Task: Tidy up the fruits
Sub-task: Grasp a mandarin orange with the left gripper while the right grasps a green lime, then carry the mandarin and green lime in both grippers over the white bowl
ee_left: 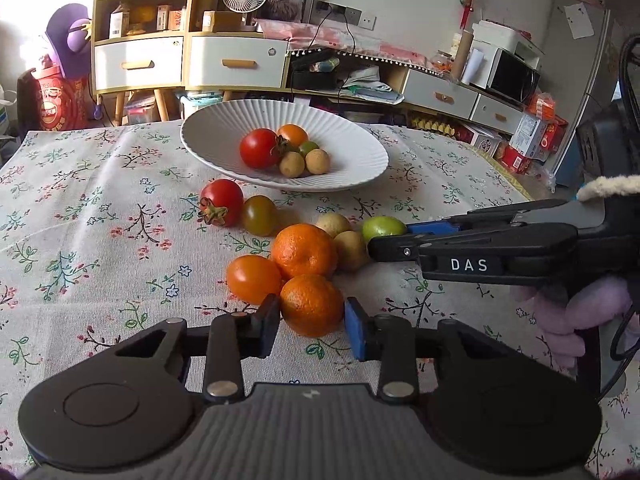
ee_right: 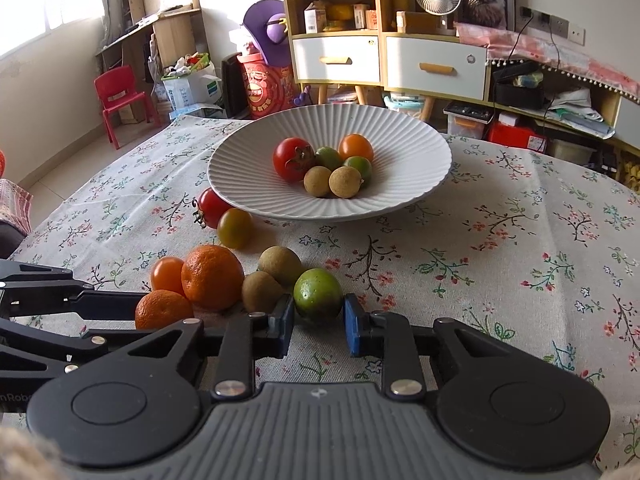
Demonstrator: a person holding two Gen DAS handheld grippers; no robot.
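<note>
A small mandarin (ee_left: 311, 305) lies on the flowered tablecloth, and my left gripper (ee_left: 312, 326) is shut on it, a pad against each side. My right gripper (ee_right: 319, 320) is shut on a green lime (ee_right: 318, 295) that rests on the cloth. In the left wrist view the right gripper (ee_left: 390, 238) reaches in from the right, with the lime (ee_left: 382, 227) at its tips. A bigger mandarin (ee_left: 304, 250), an orange tomato (ee_left: 253, 279) and two longans (ee_left: 351, 250) lie close between the two grippers. The white ribbed plate (ee_left: 216, 136) behind them holds several fruits.
A red tomato (ee_left: 222, 202) and a green-brown tomato (ee_left: 259, 215) lie just in front of the plate's near rim. A hand in a pink glove (ee_left: 580, 312) holds the right gripper. Shelves, drawers and boxes stand beyond the table's far edge.
</note>
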